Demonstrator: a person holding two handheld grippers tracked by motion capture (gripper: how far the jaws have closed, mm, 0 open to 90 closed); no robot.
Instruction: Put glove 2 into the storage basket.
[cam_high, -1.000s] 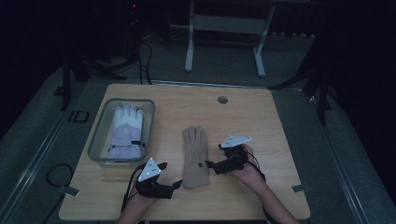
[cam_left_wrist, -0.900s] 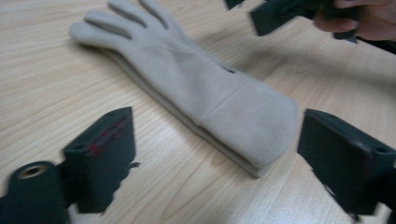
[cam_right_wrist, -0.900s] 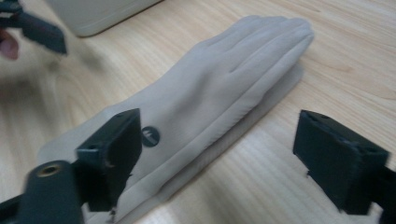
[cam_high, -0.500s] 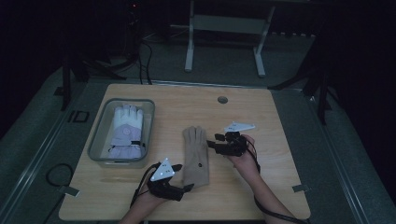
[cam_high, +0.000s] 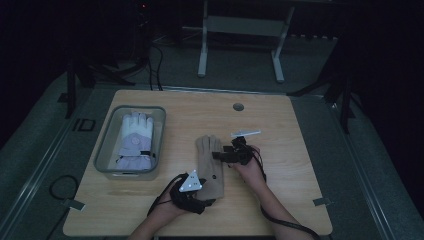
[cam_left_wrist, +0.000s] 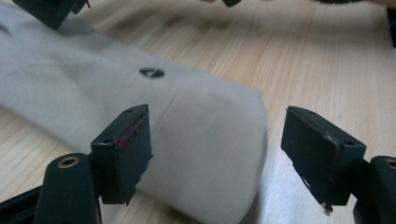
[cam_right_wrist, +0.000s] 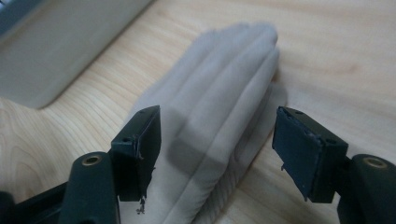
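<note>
Tan glove (cam_high: 210, 164) lay flat on the desk (cam_high: 300, 150), palm down, between both hands. Left tongs (cam_left_wrist: 215, 154) straddled the cuff end, jaws just closing, pads not yet pressing. Right tongs (cam_right_wrist: 217, 154) straddled the fingers, jaws just widening, released. One at each end, likely to lift it level toward the bin (cam_high: 102, 150) holding the white glove (cam_high: 135, 137)
</note>
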